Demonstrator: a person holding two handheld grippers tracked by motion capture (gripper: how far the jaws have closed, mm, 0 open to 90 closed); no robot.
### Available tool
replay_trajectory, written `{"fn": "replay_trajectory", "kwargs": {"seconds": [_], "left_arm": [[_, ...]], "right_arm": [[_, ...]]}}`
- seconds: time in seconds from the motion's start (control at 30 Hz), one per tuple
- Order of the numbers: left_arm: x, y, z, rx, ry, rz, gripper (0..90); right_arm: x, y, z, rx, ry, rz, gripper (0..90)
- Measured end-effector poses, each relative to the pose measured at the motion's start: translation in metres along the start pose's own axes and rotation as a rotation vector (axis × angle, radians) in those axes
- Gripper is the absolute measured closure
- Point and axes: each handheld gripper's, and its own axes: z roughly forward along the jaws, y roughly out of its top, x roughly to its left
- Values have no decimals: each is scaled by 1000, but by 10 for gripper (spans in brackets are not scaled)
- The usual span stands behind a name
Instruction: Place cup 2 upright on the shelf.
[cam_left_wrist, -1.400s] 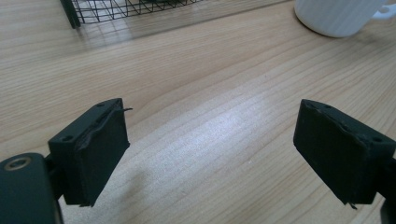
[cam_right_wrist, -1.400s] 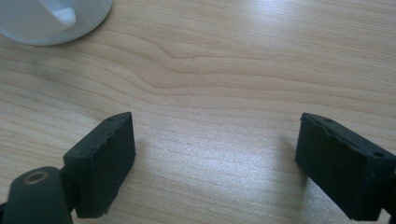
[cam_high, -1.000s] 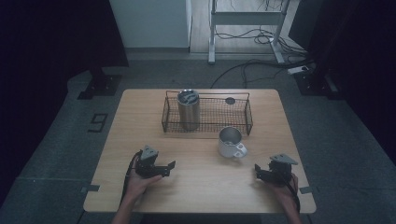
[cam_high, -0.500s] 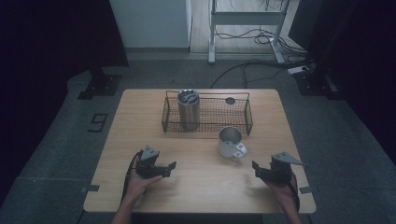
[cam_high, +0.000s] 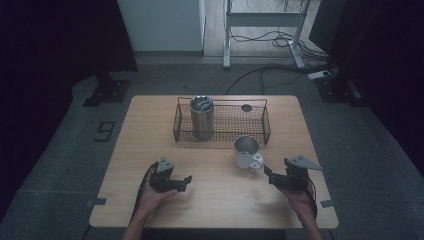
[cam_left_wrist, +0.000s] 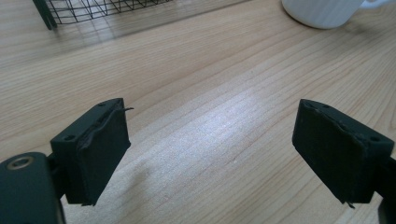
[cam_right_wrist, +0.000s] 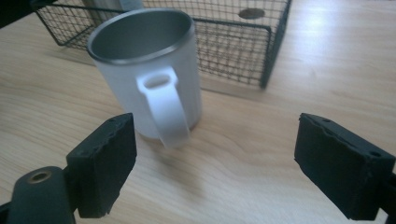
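A white mug (cam_high: 246, 151) with a steel-grey inside stands upright on the wooden table (cam_high: 150, 130), just in front of a black wire basket (cam_high: 260, 127). In the right gripper view the mug (cam_right_wrist: 149, 79) turns its handle (cam_right_wrist: 164, 109) toward me, a short way ahead of my right gripper (cam_right_wrist: 215, 158). That gripper's jaws are open and hold nothing. From above, the right gripper (cam_high: 266, 172) is close to the mug's lower right. My left gripper (cam_high: 187, 179) rests low over the table's front left. Its jaws (cam_left_wrist: 212, 154) are open over bare wood.
A steel tumbler (cam_high: 201, 117) stands upright in the left end of the basket, and a small dark disc (cam_high: 246, 107) lies on the basket floor at the back. The left gripper view catches the mug's base (cam_left_wrist: 327, 9) and a basket corner (cam_left_wrist: 93, 9). Cables and a metal stand lie on the floor beyond the table.
My right gripper has risen a little and drawn closer to the mug's handle. The left hand and gripper have stayed where they were.
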Motion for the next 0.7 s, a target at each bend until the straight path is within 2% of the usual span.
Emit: {"fn": "replay_trajectory", "kwargs": {"seconds": [0.27,0.7], "left_arm": [[-1,1,2,4,-1,6,110],[-5,0,6,17,-14,10,110]], "right_arm": [[10,10,9,12,37,-24,121],[15,25,20,-6,57,-19,118]]}}
